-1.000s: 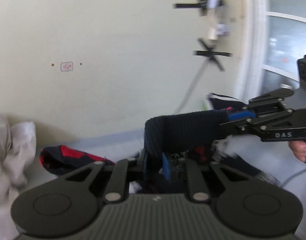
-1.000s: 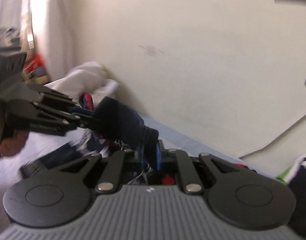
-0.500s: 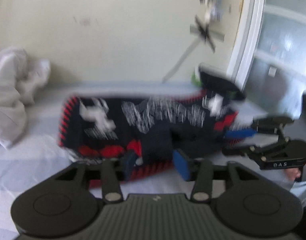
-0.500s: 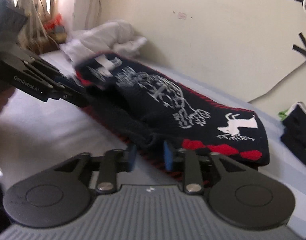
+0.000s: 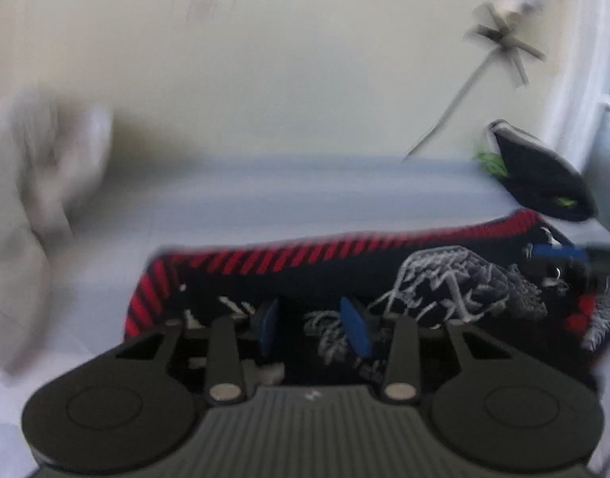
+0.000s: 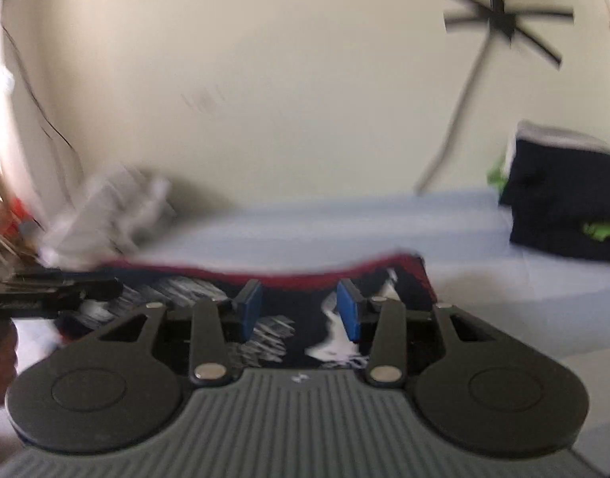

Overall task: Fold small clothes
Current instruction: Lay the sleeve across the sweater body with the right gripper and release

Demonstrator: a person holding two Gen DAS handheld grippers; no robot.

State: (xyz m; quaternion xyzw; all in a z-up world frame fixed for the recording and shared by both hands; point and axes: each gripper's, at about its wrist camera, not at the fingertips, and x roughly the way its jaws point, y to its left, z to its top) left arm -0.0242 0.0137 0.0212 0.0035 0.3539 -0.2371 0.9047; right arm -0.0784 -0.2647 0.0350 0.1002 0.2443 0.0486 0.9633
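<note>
Bare bed sheet (image 5: 265, 199) lies open between the dark patterned garment (image 5: 345, 275) and the wall (image 5: 265, 59). A white cloth heap (image 5: 38, 175) blocks the left end; a folded dark pile (image 6: 564, 199) blocks the right.

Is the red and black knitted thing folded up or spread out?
Spread out: the knitted cloth lies flat on the bed, pattern showing.

A cream wall (image 5: 305, 59) fills the upper frame, with black tape crosses (image 6: 504, 20) at the upper right and a cable (image 6: 456, 119) trailing down from them. A pale blue sheet (image 5: 285, 191) spans the middle (blurred). A window frame (image 5: 591, 79) edges the right.
</note>
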